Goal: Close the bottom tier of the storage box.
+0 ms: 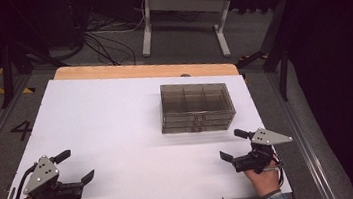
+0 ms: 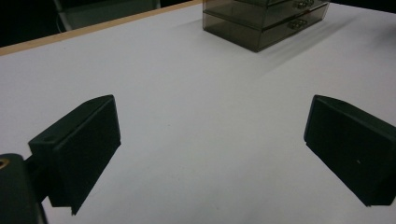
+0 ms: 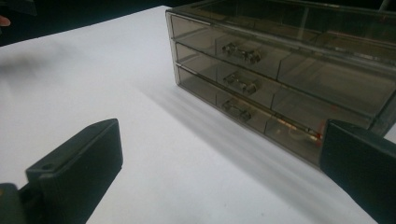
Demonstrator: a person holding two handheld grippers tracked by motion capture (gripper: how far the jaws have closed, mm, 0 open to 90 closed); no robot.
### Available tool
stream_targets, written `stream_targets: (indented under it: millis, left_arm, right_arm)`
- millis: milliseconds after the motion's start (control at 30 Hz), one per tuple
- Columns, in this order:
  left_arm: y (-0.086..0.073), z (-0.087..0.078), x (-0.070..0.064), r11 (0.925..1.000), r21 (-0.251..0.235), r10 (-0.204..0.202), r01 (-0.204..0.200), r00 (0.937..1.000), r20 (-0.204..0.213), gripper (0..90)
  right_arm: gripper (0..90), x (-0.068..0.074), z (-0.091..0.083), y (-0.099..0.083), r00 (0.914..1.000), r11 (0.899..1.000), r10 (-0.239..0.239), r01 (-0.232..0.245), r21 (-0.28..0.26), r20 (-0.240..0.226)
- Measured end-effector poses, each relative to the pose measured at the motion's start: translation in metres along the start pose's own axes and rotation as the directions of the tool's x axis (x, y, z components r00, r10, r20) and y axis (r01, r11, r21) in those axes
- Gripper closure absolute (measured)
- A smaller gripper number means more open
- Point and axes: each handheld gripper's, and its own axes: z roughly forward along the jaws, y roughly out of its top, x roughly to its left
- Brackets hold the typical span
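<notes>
Status of work: not begun, in my judgement. At the lower left of the high view, my left hand-held gripper [image 1: 79, 165] rests over the white desk [image 1: 111, 122] with its jaws spread wide and nothing between them; its own view confirms bare desk surface between the two black jaws. Centre right of the high view, the smoked-plastic drawer box [image 1: 195, 106] stands upright on the desk, well apart from the left hand-held gripper. All three drawers appear fully closed; their small handles [image 3: 240, 52] line up one above another in the right gripper view. At the lower right of the high view, my right hand-held gripper [image 1: 234, 145] is likewise released and empty, near the box's front right corner but not touching it. Remaining, as I judge: approach a handle, grip it, pull the drawer.
</notes>
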Motion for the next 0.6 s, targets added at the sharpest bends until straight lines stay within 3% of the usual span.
stream_targets:
  millis: [267, 600]
  left_arm:
    - [0.000, 0.000, 0.000, 1.0000, 0.000, 0.007, -0.007, 1.0000, -0.001, 4.3]
    - [0.000, 0.000, 0.000, 1.0000, 0.000, 0.009, -0.009, 1.0000, -0.001, 4.2]
  right_arm:
    - [0.4, 0.000, -0.006, -0.014, 1.0000, 1.000, 0.004, -0.004, 0.003, -0.003]
    - [0.5, 0.000, -0.004, -0.030, 0.9999, 0.999, 0.003, -0.003, 0.048, -0.014]
